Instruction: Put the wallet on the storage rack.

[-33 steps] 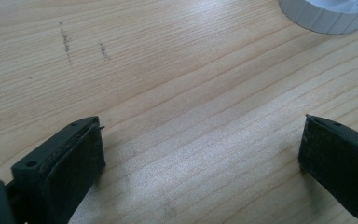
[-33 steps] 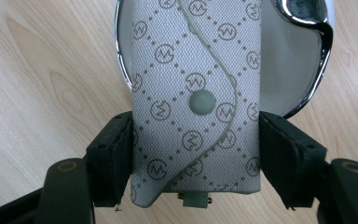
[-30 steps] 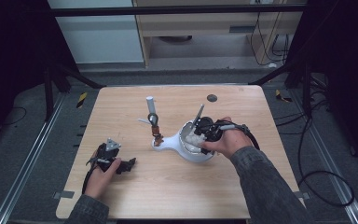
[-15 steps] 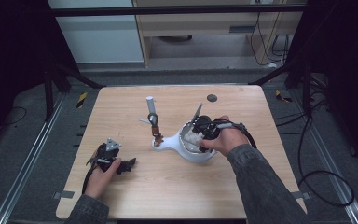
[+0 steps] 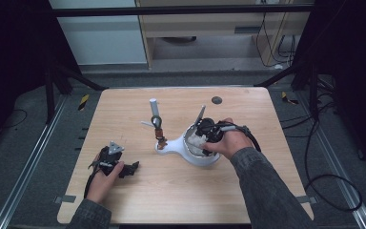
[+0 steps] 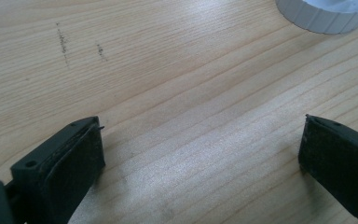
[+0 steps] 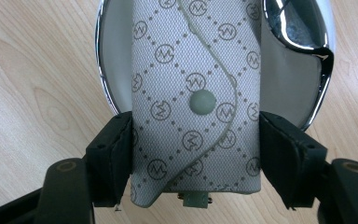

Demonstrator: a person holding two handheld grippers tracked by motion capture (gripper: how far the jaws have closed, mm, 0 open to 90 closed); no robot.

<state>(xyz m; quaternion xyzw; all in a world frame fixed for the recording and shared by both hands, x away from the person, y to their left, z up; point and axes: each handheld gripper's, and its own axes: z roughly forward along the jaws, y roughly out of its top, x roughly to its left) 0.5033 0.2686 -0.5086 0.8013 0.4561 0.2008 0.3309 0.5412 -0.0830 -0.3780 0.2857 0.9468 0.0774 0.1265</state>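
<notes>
Wooden table (image 5: 124, 114) (dark disc (image 5: 216, 100) at back).

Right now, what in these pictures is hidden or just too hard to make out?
- The patterned fabric pouch: the right gripper view's top edge cuts it off; the high view shows only a pale scrap under the hand.
- The white dish: the pouch covers its inside.
- The right gripper: hand hides its jaws in the high view.
- The small upright stand: too small to identify.
- The ribbed white rim: cut by the left gripper view's edge.
</notes>
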